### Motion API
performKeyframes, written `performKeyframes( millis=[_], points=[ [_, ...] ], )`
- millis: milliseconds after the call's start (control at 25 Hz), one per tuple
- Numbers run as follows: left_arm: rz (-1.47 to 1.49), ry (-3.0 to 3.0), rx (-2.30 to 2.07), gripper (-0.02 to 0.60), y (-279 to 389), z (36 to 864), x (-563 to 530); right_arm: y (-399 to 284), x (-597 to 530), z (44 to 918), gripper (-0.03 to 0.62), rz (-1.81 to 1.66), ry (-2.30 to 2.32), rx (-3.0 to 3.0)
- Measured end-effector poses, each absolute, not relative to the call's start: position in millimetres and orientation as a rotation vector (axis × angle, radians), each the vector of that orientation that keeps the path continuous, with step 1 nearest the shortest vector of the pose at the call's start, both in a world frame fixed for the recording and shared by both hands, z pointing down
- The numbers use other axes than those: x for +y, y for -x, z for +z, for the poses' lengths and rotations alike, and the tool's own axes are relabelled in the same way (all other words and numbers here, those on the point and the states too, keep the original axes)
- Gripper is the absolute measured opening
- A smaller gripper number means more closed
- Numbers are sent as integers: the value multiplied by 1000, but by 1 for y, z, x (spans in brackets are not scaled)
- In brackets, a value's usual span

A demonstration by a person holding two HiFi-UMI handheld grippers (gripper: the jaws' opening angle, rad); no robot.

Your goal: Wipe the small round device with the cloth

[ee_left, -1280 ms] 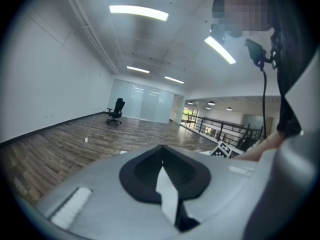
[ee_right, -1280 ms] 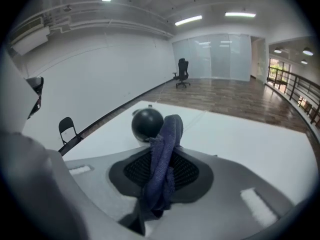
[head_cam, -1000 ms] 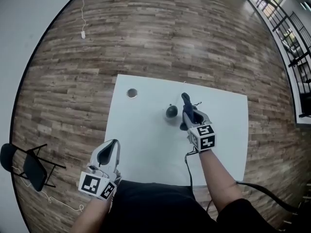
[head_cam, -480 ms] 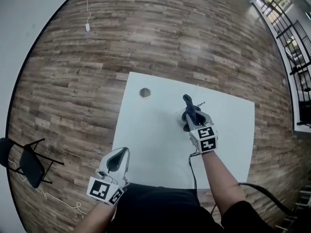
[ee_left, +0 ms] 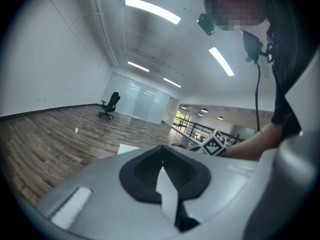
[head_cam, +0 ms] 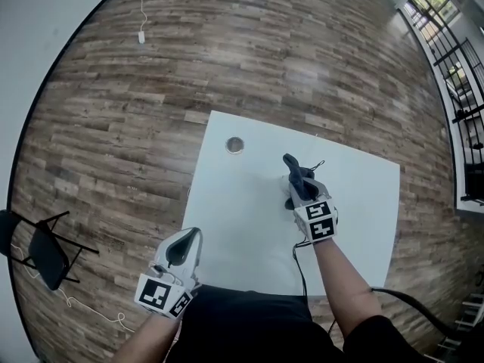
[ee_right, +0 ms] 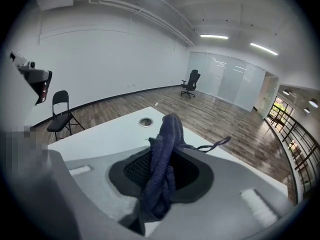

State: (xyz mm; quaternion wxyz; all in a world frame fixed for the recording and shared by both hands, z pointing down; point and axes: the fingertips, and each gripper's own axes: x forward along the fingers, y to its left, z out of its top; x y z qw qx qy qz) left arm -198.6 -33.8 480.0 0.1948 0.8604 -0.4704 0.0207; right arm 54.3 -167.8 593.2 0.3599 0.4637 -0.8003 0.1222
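The cloth (ee_right: 162,156) is hanging pinched between the right tool's (head_cam: 300,186) jaws, over the middle of the worktop (head_cam: 242,218). The small round device is hiding beneath that tool. The left tool (head_cam: 184,240), pressed together and empty, is hovering off the worktop's near edge.

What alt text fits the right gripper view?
The right hand-held gripper is shut on a dark blue cloth that sticks up between its jaws. Beyond lies a white table with a round metal-rimmed hole, then wooden floor.
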Motion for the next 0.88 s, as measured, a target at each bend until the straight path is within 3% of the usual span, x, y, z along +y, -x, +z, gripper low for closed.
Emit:
performKeyframes(
  millis=[880],
  points=[
    [213, -2445, -1277, 3, 214, 483, -19, -16, -151, 628, 89, 431, -1209, -2144]
  ],
)
